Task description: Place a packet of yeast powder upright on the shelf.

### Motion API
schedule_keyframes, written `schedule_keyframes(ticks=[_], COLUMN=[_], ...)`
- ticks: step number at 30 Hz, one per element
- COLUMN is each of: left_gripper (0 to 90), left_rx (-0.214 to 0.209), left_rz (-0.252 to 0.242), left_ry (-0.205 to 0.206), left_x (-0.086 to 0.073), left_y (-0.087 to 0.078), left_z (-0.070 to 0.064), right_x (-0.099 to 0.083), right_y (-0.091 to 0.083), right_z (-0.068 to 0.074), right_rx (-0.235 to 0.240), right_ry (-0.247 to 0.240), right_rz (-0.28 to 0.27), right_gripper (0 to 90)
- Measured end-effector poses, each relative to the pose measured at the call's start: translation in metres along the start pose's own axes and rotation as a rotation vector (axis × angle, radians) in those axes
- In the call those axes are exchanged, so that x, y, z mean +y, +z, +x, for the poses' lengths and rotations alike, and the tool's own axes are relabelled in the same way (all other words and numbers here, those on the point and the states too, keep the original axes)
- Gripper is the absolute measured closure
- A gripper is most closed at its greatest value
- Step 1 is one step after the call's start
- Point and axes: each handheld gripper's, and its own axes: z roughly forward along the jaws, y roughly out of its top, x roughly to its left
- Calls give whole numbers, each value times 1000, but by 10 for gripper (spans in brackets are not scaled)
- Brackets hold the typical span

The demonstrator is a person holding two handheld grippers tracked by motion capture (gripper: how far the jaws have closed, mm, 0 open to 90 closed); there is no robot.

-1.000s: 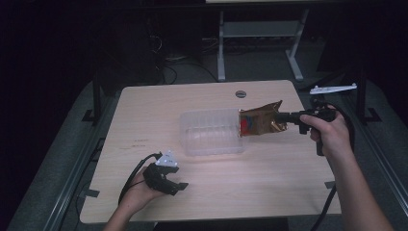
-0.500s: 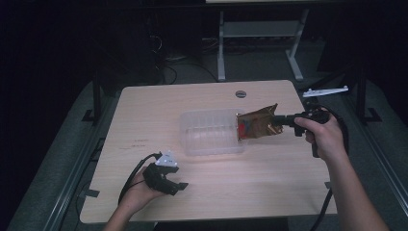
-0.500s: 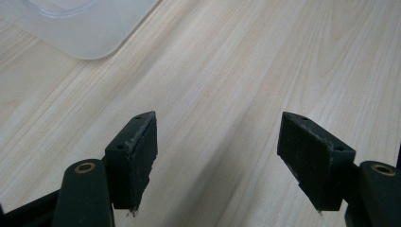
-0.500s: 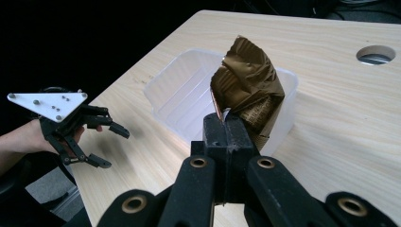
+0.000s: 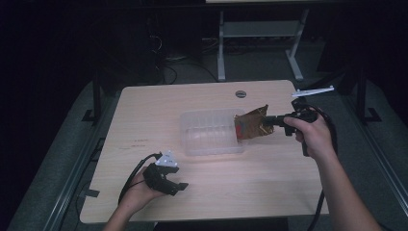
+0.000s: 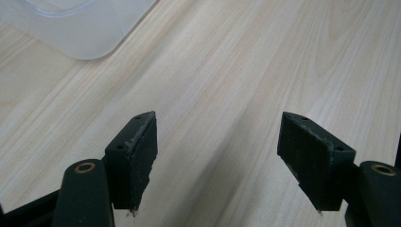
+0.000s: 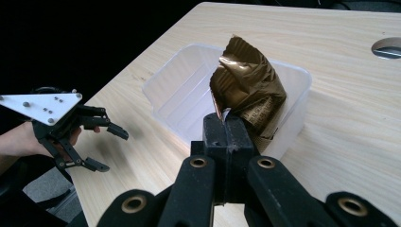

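Pale wood table [image 5: 269, 183], ringed by dark floor: a crumpled brown packet [image 5: 251, 124] is held clamped in the right gripper [image 5: 270, 121] over the right end of a clear plastic tub [image 5: 211, 134]. Near the front edge, well apart from the tub, the left gripper [image 5: 177, 186] is rested with jaws spread and nothing between them.

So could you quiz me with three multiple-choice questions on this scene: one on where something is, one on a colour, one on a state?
1. Where is the snack bag?
A. flat on the floor
B. at the right end of the clear tub, over its rim
C. under the table

2. What colour is the bag?
A. brown-gold
B. bright blue
C. white

3. How does the left gripper stand?
A. shut on the bag
B. shut on the tub
C. open, holding nothing

Answers:
1 B: the right gripper holds it over the tub's end wall.
2 A: its crinkled foil looks brown-gold in the right gripper view.
3 C: bare wood shows between its spread jaws.
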Motion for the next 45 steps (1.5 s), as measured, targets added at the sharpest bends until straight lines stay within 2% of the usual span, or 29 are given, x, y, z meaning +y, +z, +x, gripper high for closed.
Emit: schedule_keyframes(ticks=[9, 16, 20, 24, 31, 35, 38, 45], left_gripper=[288, 288, 288, 288, 288, 288, 288, 288], left_rx=[-2, -4, -5, -6, -4, -3, -2, -1], left_rz=[-3, 1, 2, 1, -5, -6, -6, -4], left_ry=[1, 6, 7, 6, -3, -4, -5, 3], left_x=[0, 0, 0, 0, 0, 0, 0, 1], left_y=[0, 0, 0, 0, 0, 0, 1, 0], left_z=[0, 0, 0, 0, -1, -1, -1, -1], right_x=[3, 3, 2, 2, -1, -6, -14, -34], right_y=[16, 35, 40, 36, 20, 8, 4, 13], right_z=[-1, -5, -6, -4, 0, 3, 6, 5], right_rx=[-1, -19, -22, -15, -14, -19, -29, -40], right_ry=[3, 4, 8, 6, -5, -20, -39, -47], right_rz=[18, 48, 45, 16, -24, -32, -20, 36], right_gripper=[900, 900, 890, 817, 798, 841, 900, 900])
